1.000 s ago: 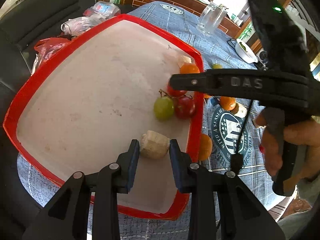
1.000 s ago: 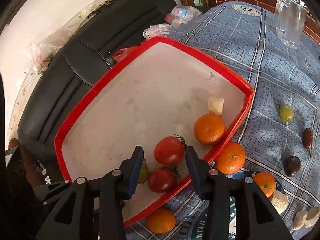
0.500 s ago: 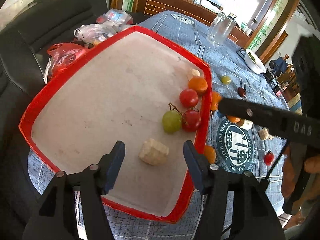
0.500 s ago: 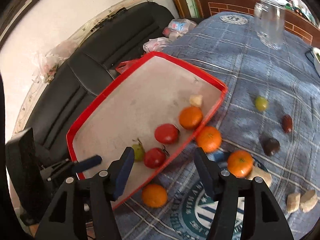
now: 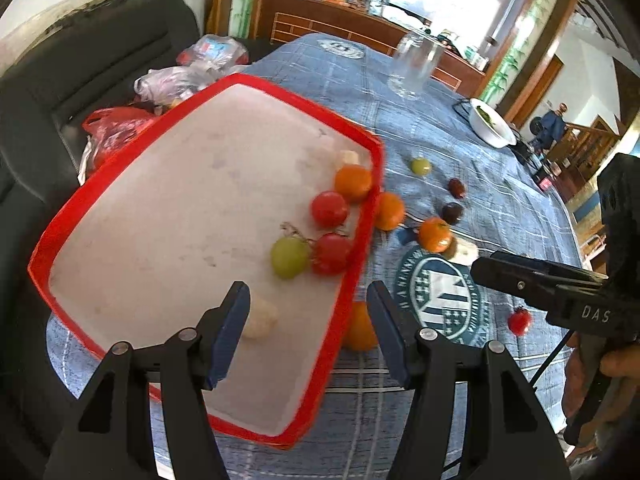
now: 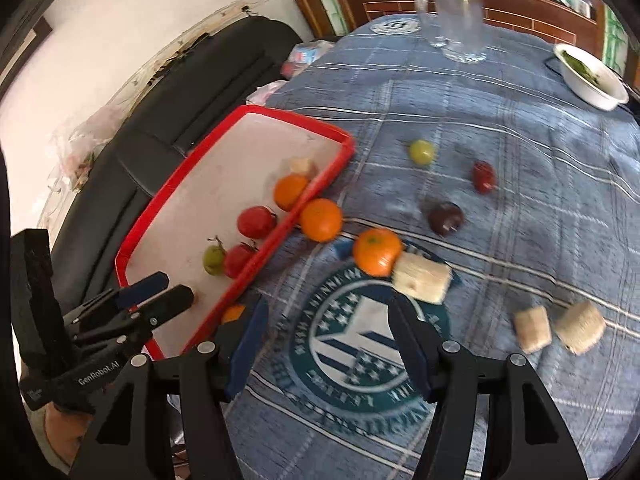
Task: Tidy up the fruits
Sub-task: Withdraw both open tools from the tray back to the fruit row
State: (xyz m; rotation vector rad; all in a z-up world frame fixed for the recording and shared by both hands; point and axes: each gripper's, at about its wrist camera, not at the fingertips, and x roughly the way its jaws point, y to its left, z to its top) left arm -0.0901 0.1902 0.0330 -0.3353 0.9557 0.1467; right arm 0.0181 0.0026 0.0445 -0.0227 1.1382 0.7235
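A red-rimmed tray (image 5: 60,236) (image 6: 256,112) holds two red tomatoes (image 5: 329,209), a green grape (image 5: 289,257), an orange (image 5: 353,182) and two pale chunks (image 5: 260,318). My left gripper (image 5: 308,328) is open and empty above the tray's near corner. My right gripper (image 6: 326,344) is open and empty over the blue cloth emblem (image 6: 360,344). On the cloth lie oranges (image 6: 376,257) (image 6: 321,219), a pale chunk (image 6: 420,282), two more chunks (image 6: 532,328), a green grape (image 6: 421,152), dark fruits (image 6: 446,218) and a small tomato (image 5: 519,320).
A glass mug (image 6: 456,12) and a white bowl (image 6: 592,76) stand at the far side of the table. Plastic bags (image 5: 180,80) lie on the black sofa (image 5: 60,60) beside the tray. An orange (image 5: 360,326) sits against the tray's outer rim.
My left gripper opened, let go of the pale chunk in the tray and pulled back. My right gripper opened and moved right, off the tray to above the cloth emblem.
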